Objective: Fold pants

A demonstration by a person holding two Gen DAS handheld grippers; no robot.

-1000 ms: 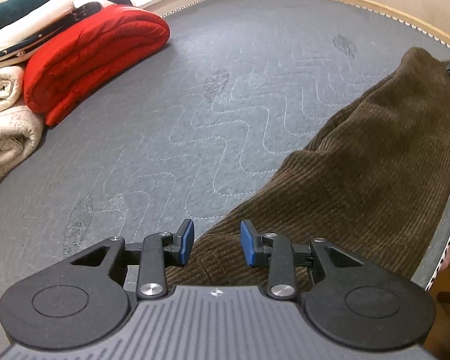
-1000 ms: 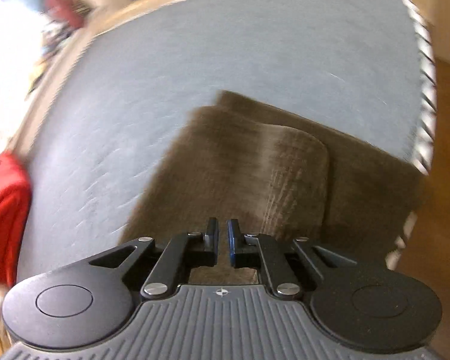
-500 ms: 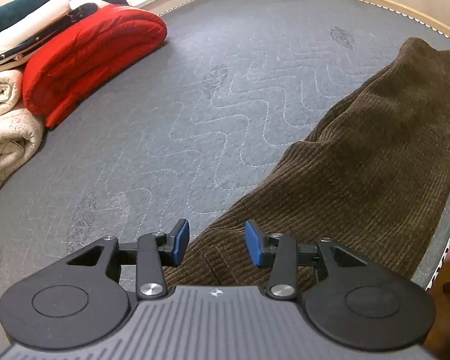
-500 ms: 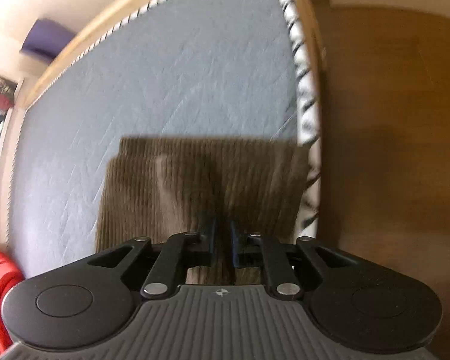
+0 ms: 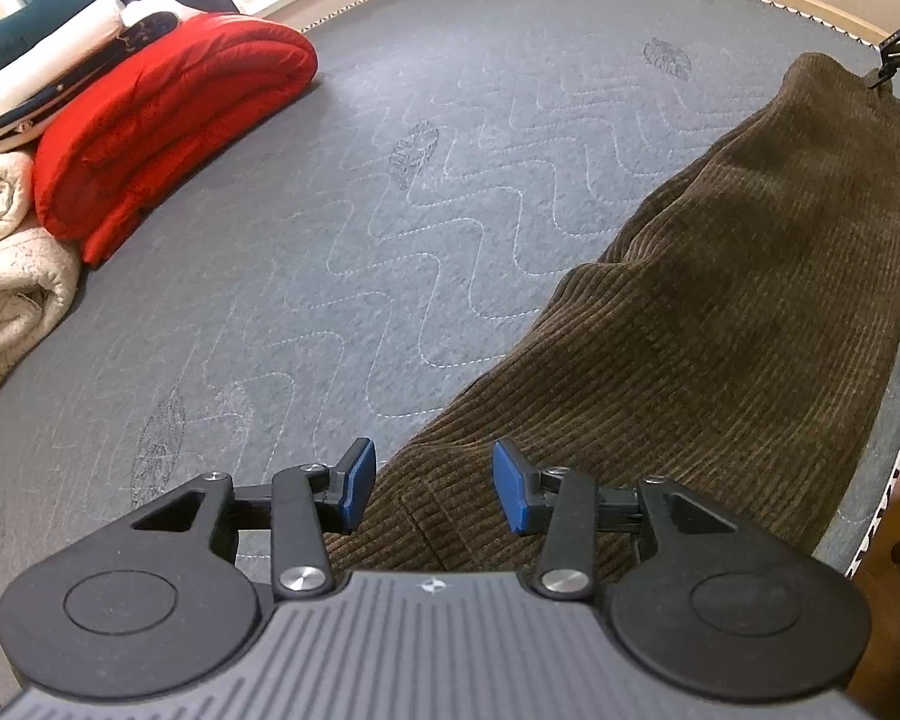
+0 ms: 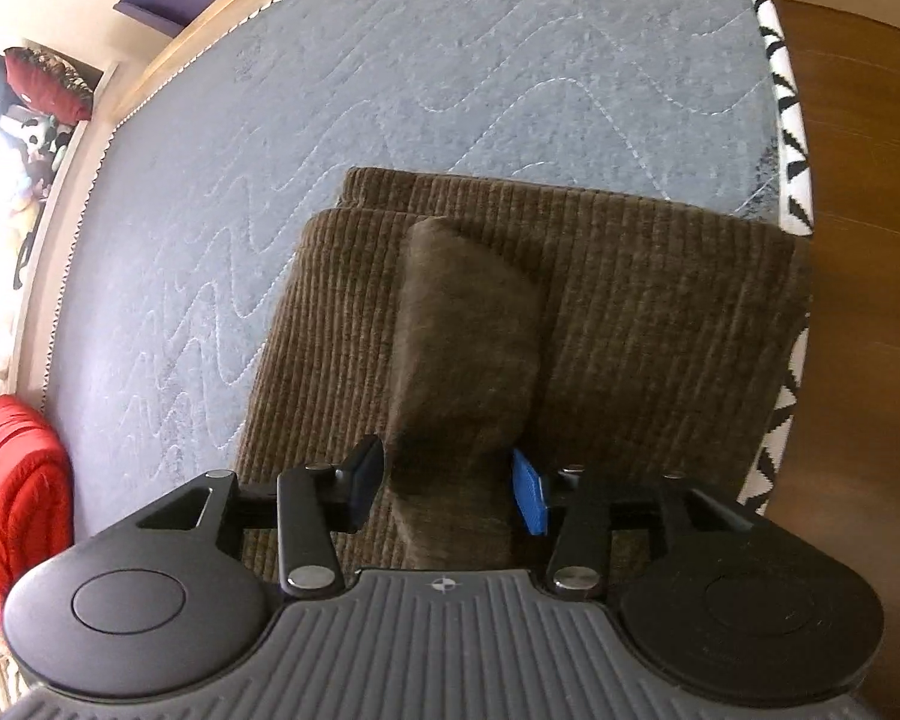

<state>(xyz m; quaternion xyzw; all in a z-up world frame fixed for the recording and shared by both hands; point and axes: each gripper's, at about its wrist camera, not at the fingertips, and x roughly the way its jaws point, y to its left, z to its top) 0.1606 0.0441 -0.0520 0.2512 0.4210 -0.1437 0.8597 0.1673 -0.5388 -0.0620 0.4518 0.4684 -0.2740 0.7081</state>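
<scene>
Most of the mattress [image 5: 450, 180] lies bare, giving open passage across its middle and toward the far edge. Along the left edge a rolled red blanket [image 5: 168, 120] and cream blankets [image 5: 6, 276] form a raised barrier. The brown corduroy pants [image 5: 720, 312] cover the strip along the right edge, with a raised fold [image 6: 468, 330] standing up near that edge.

No readable text, label, brand or number is showing in either view; only a small round cross-mark emblem is appearing on the ribbed grey housing of the left gripper [image 5: 432, 492] and again on the right gripper [image 6: 447, 483].
</scene>
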